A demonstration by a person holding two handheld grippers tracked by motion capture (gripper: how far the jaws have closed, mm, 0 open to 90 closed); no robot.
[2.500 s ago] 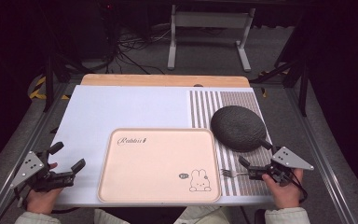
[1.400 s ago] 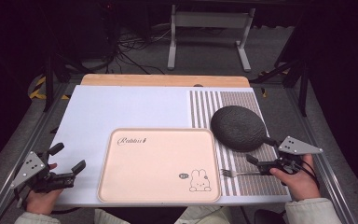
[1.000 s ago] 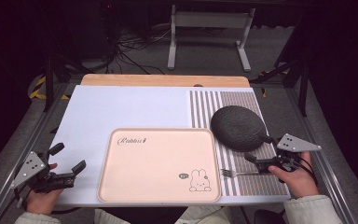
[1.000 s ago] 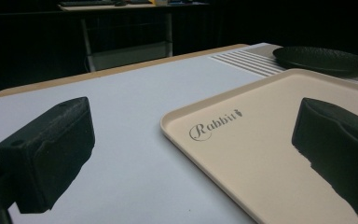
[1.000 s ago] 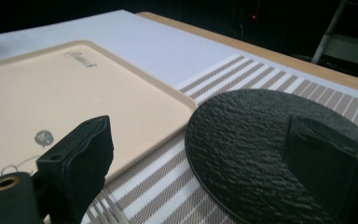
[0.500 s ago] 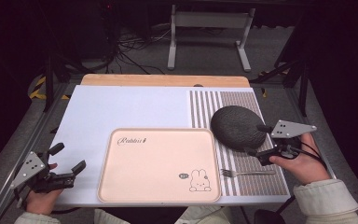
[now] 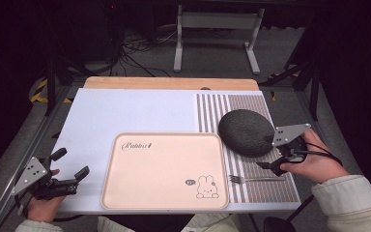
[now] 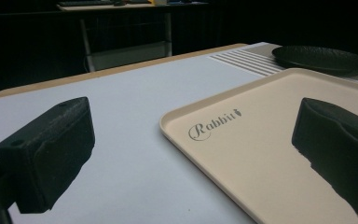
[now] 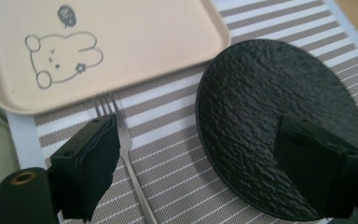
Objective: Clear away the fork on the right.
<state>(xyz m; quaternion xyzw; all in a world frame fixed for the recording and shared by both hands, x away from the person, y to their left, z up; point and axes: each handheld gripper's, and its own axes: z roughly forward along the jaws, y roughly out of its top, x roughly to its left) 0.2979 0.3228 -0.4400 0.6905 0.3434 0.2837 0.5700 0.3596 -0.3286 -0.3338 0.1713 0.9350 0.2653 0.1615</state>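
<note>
Both tools, left [image 7: 70, 169] and right [image 7: 270, 162], gape empty near one fork [image 7: 256, 179], one plate [image 7: 246, 132], one tray [image 7: 164, 169].

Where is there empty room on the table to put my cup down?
The white mat left of the striped mat and behind the tray is bare. The tray is bare too. It is crowded at the right, where the black plate and fork lie.
</note>
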